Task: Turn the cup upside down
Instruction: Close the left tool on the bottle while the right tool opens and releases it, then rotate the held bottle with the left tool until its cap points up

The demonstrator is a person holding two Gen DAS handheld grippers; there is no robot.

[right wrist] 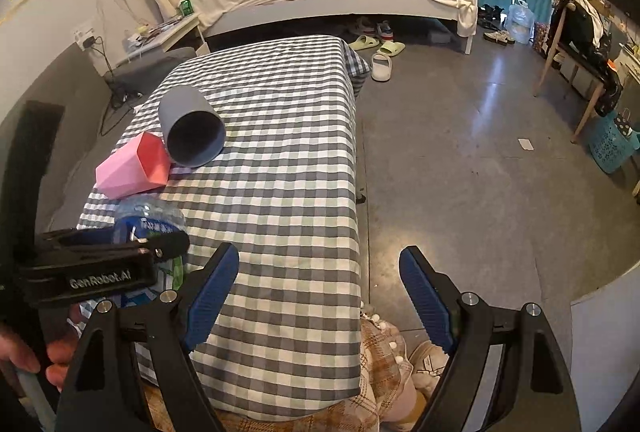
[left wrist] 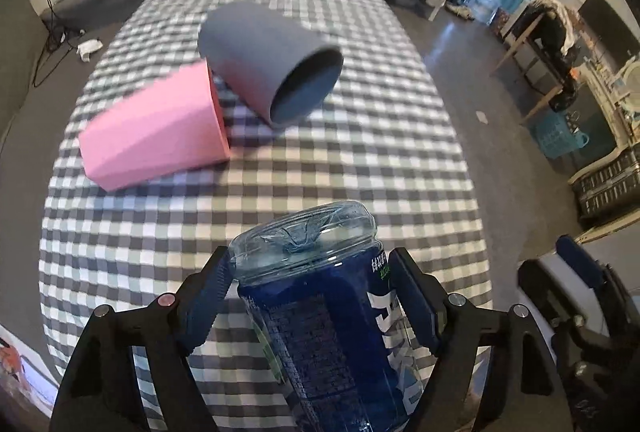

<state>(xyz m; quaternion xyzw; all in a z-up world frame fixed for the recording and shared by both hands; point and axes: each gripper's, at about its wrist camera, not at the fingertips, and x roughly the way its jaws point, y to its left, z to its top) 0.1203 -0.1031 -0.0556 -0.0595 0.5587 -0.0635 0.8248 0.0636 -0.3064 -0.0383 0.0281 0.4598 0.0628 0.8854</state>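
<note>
Clamped in the left gripper [left wrist: 310,296], a blue-labelled bottle [left wrist: 320,312] runs off frame bottom; right gripper [right wrist: 320,296] gapes wide, empty.

- The right gripper [right wrist: 318,296] hangs spread wide over the near edge of the checked table [right wrist: 288,192].
- A grey cup [right wrist: 191,128] lies on its side, mouth toward the camera.
- A pink cup [right wrist: 134,168] lies touching it.
- The left gripper [right wrist: 100,260], at left, clamps a blue bottle [right wrist: 150,218].
</note>
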